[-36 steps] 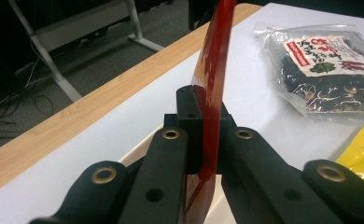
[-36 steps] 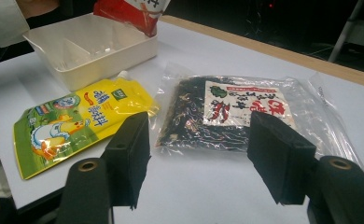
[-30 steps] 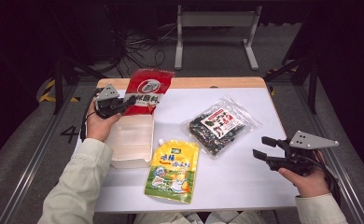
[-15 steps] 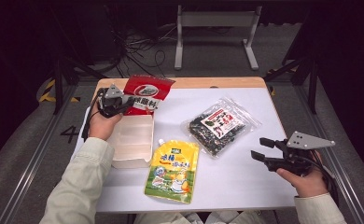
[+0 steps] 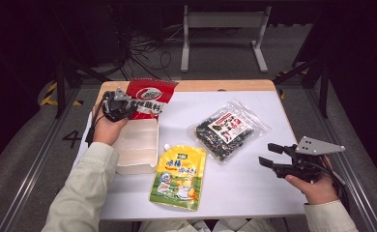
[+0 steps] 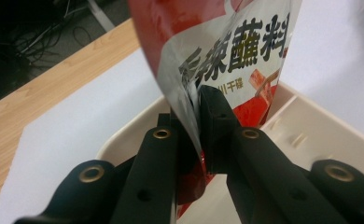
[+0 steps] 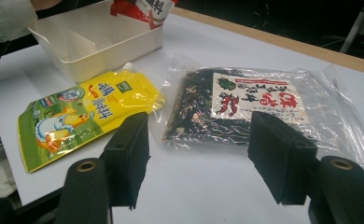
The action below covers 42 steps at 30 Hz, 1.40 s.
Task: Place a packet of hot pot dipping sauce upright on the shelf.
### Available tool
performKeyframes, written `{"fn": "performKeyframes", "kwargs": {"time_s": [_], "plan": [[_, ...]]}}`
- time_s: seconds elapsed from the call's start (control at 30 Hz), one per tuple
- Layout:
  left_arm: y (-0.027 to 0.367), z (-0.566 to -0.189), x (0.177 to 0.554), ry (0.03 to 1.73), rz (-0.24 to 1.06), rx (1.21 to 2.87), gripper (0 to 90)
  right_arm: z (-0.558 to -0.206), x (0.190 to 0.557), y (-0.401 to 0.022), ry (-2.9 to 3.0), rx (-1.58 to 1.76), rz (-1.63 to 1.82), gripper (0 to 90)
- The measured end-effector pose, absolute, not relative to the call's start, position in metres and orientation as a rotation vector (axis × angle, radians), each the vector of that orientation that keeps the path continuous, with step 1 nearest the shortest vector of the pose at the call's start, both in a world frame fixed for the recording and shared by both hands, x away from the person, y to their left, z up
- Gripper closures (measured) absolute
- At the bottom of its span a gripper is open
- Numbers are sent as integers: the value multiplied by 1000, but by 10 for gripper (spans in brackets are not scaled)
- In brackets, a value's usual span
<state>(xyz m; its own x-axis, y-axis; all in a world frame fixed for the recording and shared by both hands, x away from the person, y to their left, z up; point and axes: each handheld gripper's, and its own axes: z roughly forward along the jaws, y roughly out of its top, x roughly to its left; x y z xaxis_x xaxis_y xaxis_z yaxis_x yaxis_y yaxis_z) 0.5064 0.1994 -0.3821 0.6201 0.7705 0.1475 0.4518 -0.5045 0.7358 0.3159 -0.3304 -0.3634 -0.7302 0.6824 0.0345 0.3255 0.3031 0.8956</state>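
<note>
At the left of the table, the left gripper [image 5: 121, 107] pinches the lower edge of a red sauce packet [image 5: 149, 96], its two black jaws clamped nearly together with only the thin foil between them. The left gripper view shows the packet [image 6: 227, 51] hanging upright from the jaws, its printed white band facing the camera, directly above the near end of a white plastic tray [image 6: 311, 126]. Seen from the high view, the packet sits at the far end of the tray [image 5: 138, 145], its upper part reaching over the wooden strip at the far edge of the table [image 5: 235, 179]. A person's pale-sleeved forearm [image 5: 82, 188] runs up from the bottom of the picture to that gripper.

Just right of the tray, a yellow spouted pouch [image 5: 179, 176] lies flat, its cap pointing toward the tray's corner. Farther right and slightly farther back, a clear bag of dark dried seaweed [image 5: 227, 130] with a red-and-white label rests flat on the white surface, close beside the pouch.

At the right edge, the right gripper [image 5: 269, 155] is held above the table with its jaws parted wide and nothing between them. In the right gripper view, the pads stand well apart, framing the seaweed bag [image 7: 250, 107], with the yellow pouch [image 7: 87, 109] and the tray [image 7: 101, 39] beyond it to the left.
</note>
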Motion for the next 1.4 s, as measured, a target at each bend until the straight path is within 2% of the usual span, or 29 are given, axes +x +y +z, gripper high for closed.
{"fn": "performKeyframes", "kwargs": {"time_s": [0.3, 0.73, 0.83, 0.93, 1.03, 1.07, 1.2, 1.3, 1.4], "plan": [[192, -385, 511, 1051, 567, 2221, 862, -365, 316, -329, 2232, 902, 1397, 383], [196, -392, 515, 1141, 457, 2185, 863, -364, 314, -327, 2237, 897, 1404, 382], [186, -395, 515, 1105, 542, 2302, 856, -364, 315, -327, 2239, 894, 1404, 382], [187, -394, 515, 1113, 532, 2294, 848, -364, 315, -327, 2237, 896, 1408, 381], [192, -391, 514, 1128, 497, 2235, 773, -364, 315, -328, 2237, 898, 1406, 380], [194, -387, 511, 1146, 523, 2207, 687, -365, 316, -329, 2234, 903, 1408, 379], [203, -380, 508, 1142, 524, 2160, 641, -366, 317, -328, 2237, 908, 1407, 378], [209, -372, 503, 1144, 550, 2122, 662, -366, 317, -327, 2243, 902, 1407, 378], [210, -369, 499, 1136, 610, 2165, 767, -367, 317, -326, 2245, 904, 1405, 378]]}}
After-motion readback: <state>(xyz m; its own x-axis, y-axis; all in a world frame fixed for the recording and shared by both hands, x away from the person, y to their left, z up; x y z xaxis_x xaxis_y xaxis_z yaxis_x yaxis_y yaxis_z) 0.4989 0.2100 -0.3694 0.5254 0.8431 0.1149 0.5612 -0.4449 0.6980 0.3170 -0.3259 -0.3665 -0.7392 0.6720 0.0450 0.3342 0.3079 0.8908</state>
